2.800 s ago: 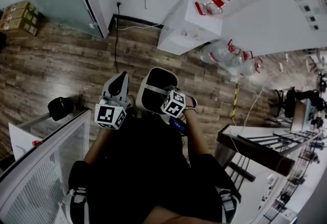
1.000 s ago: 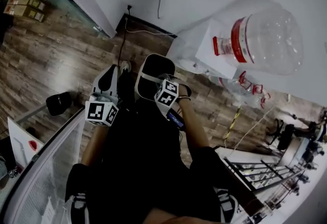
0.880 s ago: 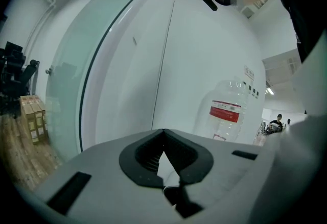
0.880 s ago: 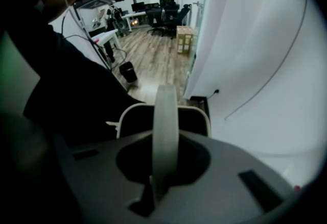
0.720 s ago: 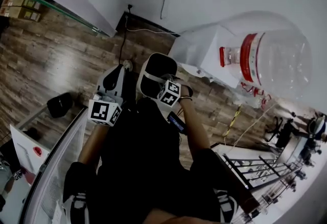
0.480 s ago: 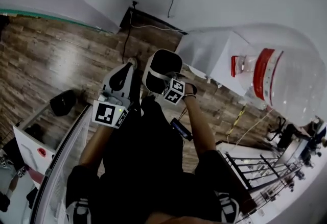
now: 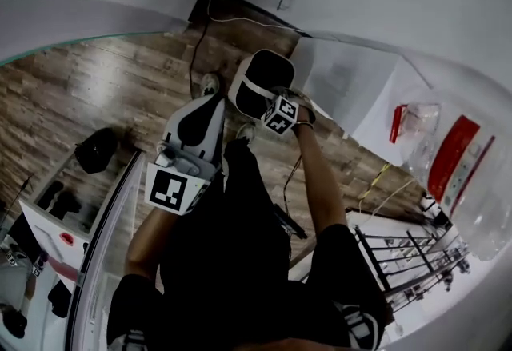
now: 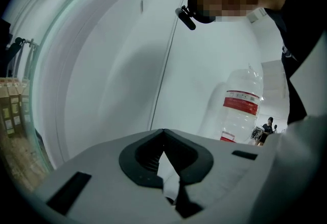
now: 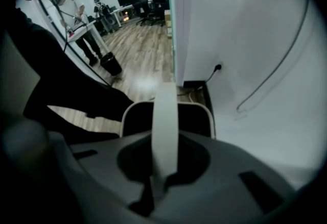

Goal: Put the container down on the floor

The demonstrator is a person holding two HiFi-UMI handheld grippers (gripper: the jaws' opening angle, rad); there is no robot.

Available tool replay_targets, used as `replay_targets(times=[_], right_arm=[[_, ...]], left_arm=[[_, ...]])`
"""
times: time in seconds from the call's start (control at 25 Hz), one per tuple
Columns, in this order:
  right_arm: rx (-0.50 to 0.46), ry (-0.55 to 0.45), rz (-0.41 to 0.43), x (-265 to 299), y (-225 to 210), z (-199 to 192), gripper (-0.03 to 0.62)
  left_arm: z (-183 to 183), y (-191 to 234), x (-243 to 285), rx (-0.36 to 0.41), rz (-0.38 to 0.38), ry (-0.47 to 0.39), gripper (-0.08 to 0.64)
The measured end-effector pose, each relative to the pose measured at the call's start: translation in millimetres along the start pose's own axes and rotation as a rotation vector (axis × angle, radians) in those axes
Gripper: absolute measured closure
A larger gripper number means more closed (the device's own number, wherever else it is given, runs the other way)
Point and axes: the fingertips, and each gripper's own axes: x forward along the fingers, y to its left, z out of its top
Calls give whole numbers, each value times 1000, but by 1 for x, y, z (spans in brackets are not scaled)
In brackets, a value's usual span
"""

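Note:
The container (image 7: 264, 84) is a white bin with a dark inside and a white strap handle (image 9: 165, 131). It hangs over the wooden floor, close to the wall and the person's shoe. My right gripper (image 7: 276, 104) is at the end of an outstretched arm, shut on that handle, and the bin's rim (image 9: 134, 110) shows just beyond the jaws. Whether the bin's base touches the floor is hidden. My left gripper (image 7: 200, 113) is held nearer the body, left of the bin, shut with nothing in it (image 8: 164, 139).
A white water dispenser (image 7: 352, 93) stands against the wall right of the bin, with a clear red-labelled bottle (image 7: 448, 165) nearby. A black bucket (image 7: 96, 149) sits on the floor to the left. Wall socket and cable (image 9: 218, 67) lie behind the bin. Metal rack (image 7: 400, 261) at right.
The right arm has stretched forward and carried the container farther from the body, toward the wall. The head view has tilted. The left gripper has stayed near the body.

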Motion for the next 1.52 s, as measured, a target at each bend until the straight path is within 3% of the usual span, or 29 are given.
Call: replay_targets(times=[0.28,0.88,1.24,1.52], right_arm=[[26,34,-33,73,-34,-26,560],[-7,126,-99,177,-113,-81,560],[-22,169,-137,208,-141,-103,560],[16,149,-178,204,-167,-111,560]], left_arm=[[-30,25,14,-31,7,11,528],[-91,61,47,13,-49,35,528],[-118,59,66,28,-94,52,528],[-133,66,69,23,-98,75,528]])
